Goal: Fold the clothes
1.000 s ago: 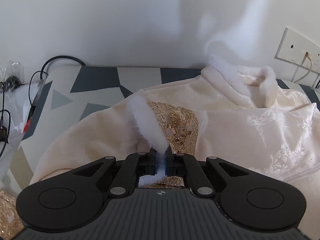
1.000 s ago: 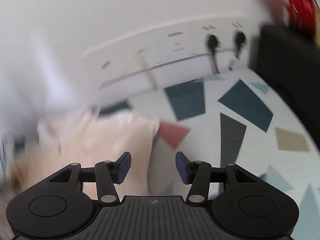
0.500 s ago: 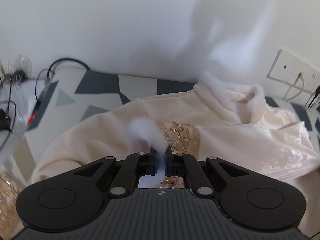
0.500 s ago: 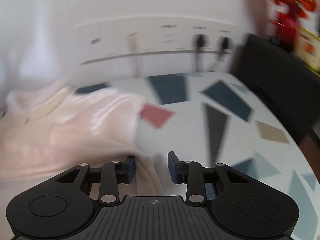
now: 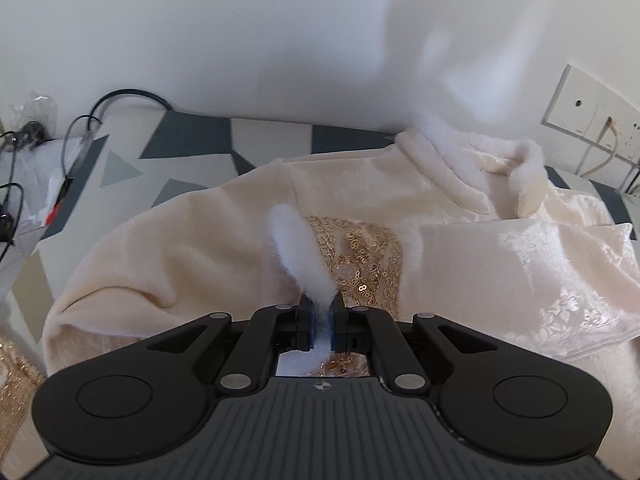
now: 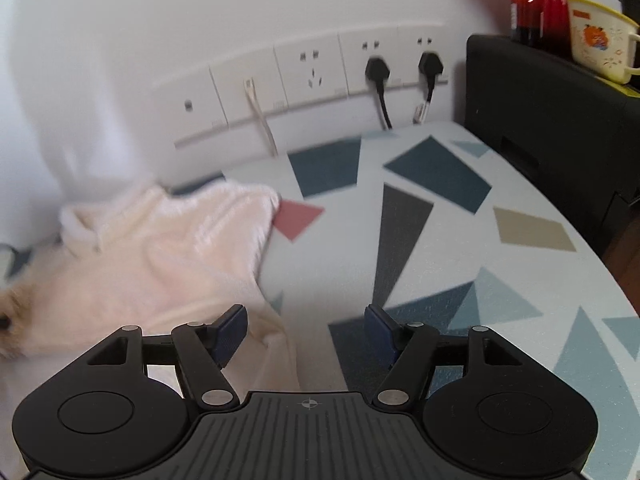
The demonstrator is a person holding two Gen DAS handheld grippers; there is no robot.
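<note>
Cream velvet jacket (image 5: 224, 248) lies spread on the patterned tabletop (image 5: 192, 136), collar toward the wall. White fur trim runs round the collar (image 5: 524, 160). One sleeve is folded in across the chest; its cuff shows a gold sequinned band (image 5: 360, 256) edged with a white fur strip (image 5: 298, 248). A second fold of embossed cream fabric (image 5: 540, 264) lies to the right of the cuff.

Left gripper (image 5: 321, 328): jaws pinched together on the fur strip, the white fluff squeezed between the blue pads and bulging out past them. Gripper sits low over the jacket front.

Right gripper (image 6: 306, 330): jaws opening, pads well apart, not pressing on anything. An edge of the jacket (image 6: 160, 264) lies beneath and between them, nearer the left pad; the right pad is over bare tabletop (image 6: 460, 240). The jacket is blurred in this view.

Surroundings: tabletop is pale with blue, grey, red and tan angular patches. Along the wall behind, a row of sockets (image 6: 312, 68) with two black plugs (image 6: 378, 70) and a white cable (image 6: 260, 112) in them. A black box (image 6: 552, 112) stands at the table's right end, with a brown bottle (image 6: 524, 12) and a cream cup (image 6: 596, 40) on top. Far left end: black cables (image 5: 120, 100) and clear plastic bags (image 5: 32, 108).
</note>
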